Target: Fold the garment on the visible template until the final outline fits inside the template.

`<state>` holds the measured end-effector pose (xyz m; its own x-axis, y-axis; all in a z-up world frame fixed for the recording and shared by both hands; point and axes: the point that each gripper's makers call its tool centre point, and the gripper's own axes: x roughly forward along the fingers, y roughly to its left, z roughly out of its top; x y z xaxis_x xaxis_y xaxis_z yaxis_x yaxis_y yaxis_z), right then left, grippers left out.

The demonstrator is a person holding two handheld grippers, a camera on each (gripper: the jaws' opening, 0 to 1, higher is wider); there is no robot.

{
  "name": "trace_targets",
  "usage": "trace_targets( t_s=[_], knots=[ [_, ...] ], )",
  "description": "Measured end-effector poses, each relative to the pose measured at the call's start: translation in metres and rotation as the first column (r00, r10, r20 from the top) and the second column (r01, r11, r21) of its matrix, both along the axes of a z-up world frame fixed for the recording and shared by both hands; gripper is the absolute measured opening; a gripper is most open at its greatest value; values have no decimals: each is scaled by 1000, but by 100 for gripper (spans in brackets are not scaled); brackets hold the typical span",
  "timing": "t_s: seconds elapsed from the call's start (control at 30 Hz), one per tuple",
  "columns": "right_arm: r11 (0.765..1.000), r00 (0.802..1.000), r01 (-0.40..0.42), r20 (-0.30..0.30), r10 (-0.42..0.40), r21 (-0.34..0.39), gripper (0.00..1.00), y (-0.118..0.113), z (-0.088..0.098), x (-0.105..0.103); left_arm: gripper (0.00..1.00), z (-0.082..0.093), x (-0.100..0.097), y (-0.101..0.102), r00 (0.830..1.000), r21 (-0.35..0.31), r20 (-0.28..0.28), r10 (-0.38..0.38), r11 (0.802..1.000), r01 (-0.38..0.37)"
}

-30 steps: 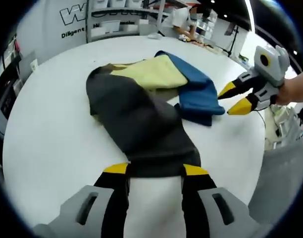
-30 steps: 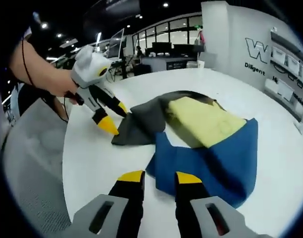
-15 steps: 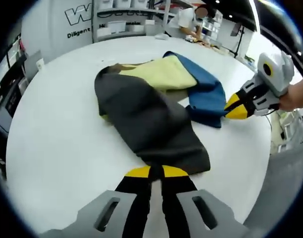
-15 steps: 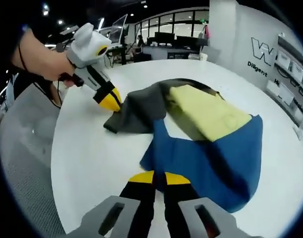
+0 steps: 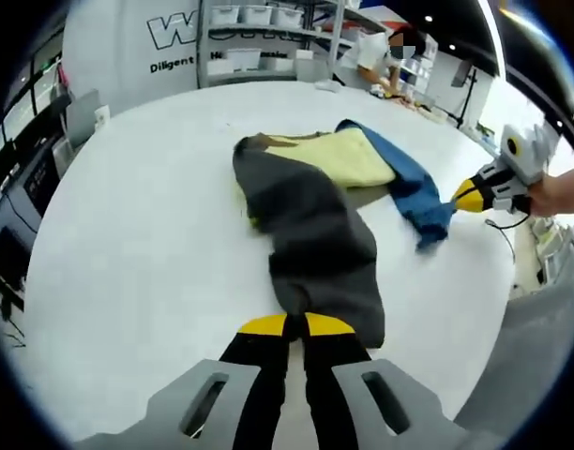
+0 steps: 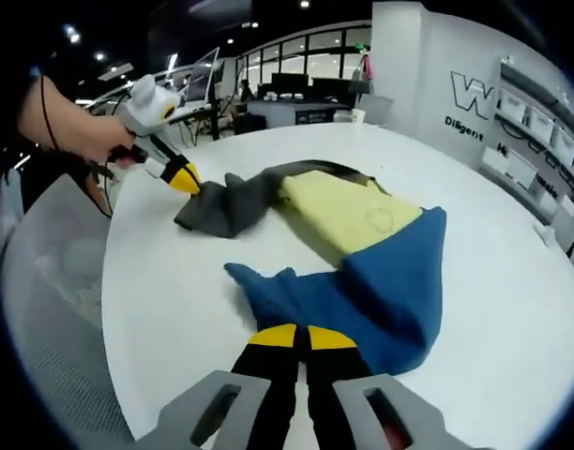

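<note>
1. Left gripper (image 5: 296,325), jaws together, clamped on dark grey sleeve end (image 5: 329,291) of garment (image 5: 315,202).
2. Right gripper (image 6: 294,336), jaws together, pinching blue sleeve (image 6: 296,291).
3. Garment lies mid white round bench (image 5: 128,244), yellow body panel (image 6: 339,211) between the sleeves.
4. Shelving (image 5: 259,28) behind, by wall lettering.

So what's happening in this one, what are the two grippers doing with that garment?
A person is working a multicoloured garment on a round white table. The left gripper is shut on the dark grey end, and the right gripper is shut on the blue end. The yellow middle lies flat between them. Folding is not finished.
</note>
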<state>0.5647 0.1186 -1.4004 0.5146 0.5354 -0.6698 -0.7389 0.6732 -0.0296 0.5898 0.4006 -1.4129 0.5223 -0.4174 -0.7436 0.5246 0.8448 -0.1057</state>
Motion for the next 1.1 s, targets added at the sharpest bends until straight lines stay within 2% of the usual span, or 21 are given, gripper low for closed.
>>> trace_targets(
  t_s=[0.13, 0.3, 0.53, 0.8, 0.97, 1.03, 1.1],
  knots=[
    [999, 1000, 24, 7, -24, -24, 0, -25, 3, -1, 9, 0, 2, 19, 1000, 18, 3, 22, 1000, -22],
    [994, 994, 106, 11, -105, -38, 0, -64, 7, 2, 9, 3, 7, 47, 998, 41, 5, 59, 997, -59],
    [958, 958, 285, 22, -285, -8, 0, -133, 20, 19, 9, 8, 13, 90, 994, 87, 15, 111, 990, -112],
    [937, 938, 347, 19, -346, -36, 0, -180, 25, 30, 9, 6, 21, 125, 990, 140, 17, 137, 980, -138],
    [889, 890, 456, -21, -456, 36, 0, -204, 30, 42, 9, 8, 28, 146, 985, 153, 14, 170, 973, -170],
    [858, 861, 509, -36, -508, 66, 0, -216, 32, 48, 9, 8, 30, 153, 979, 130, 1, 206, 970, -204],
    [815, 821, 570, -75, -565, 105, 0, -225, 31, 51, 9, 8, 30, 158, 970, 109, -14, 241, 965, -238]
  ],
)
